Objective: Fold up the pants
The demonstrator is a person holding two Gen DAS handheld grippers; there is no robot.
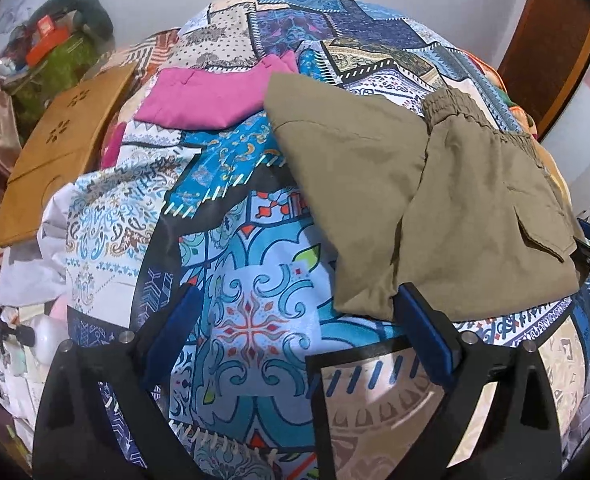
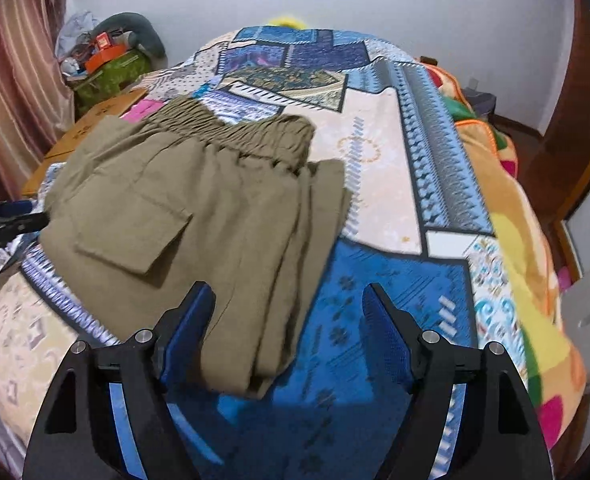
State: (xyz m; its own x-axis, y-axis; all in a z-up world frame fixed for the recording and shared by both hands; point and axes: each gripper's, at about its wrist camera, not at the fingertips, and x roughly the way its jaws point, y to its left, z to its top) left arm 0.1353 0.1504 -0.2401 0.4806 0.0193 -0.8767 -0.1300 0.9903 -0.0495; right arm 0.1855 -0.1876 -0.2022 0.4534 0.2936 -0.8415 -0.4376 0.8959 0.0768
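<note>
The pants (image 2: 199, 216) lie on the bed (image 2: 379, 152) already folded into a stacked bundle, waistband away from us, so we judge little remains beyond perhaps one more fold. Our left gripper (image 1: 295, 320) and right gripper (image 2: 291, 308) stand open beside the pants, holding nothing.

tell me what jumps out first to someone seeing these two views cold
The khaki pants stand out first, folded into a compact stack on the busy blue patchwork bedspread, elastic waistband at the far end. Behind them in the left wrist view lies a bright pink garment, next to a wooden board at the bed's edge. Both the left gripper and right gripper hover open, holding nothing.
</note>
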